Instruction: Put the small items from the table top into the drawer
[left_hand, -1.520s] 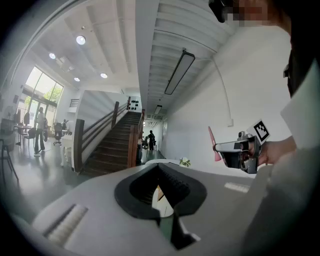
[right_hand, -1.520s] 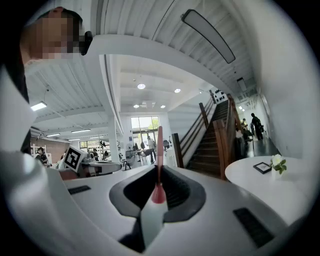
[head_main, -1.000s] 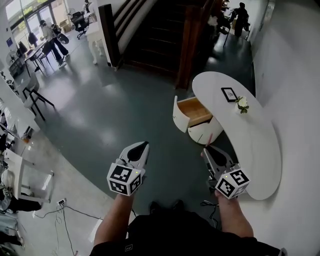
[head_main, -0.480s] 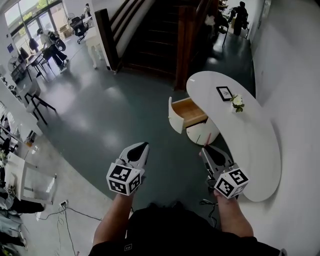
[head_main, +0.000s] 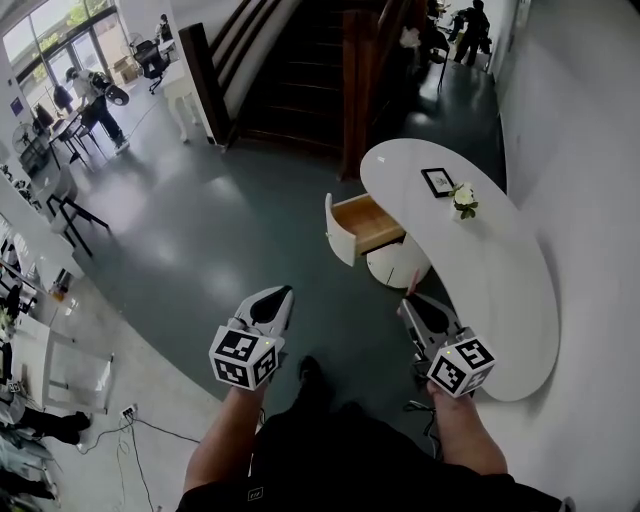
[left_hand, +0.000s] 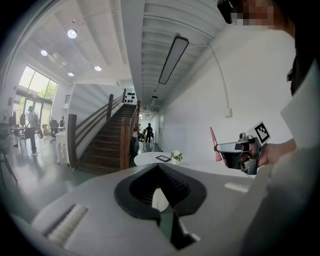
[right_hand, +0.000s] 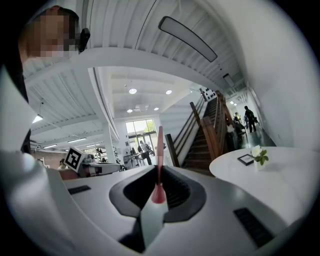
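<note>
The right gripper (head_main: 413, 303) has its jaws closed on a thin red stick (right_hand: 159, 150). The stick stands out along the line of the jaws, its long axis aimed towards the upper centre of the head view. The open drawer (head_main: 338, 230) lies there, well apart from the jaws and a little to their left, pulled out from under the white worktop (head_main: 500, 290) towards the left of the frame. The right gripper is plainly the nearer one. The left gripper (head_main: 277, 297) sits at lower left with its jaws drawn together on nothing.

The stick's lower end is buried in the jaws, so what it is stays unclear. Only part of the drawer's wooden inside shows. A picture frame (head_main: 437, 181) and a flower (head_main: 462, 198) stand at the worktop's far end. Anything smaller there is too tiny to tell.
</note>
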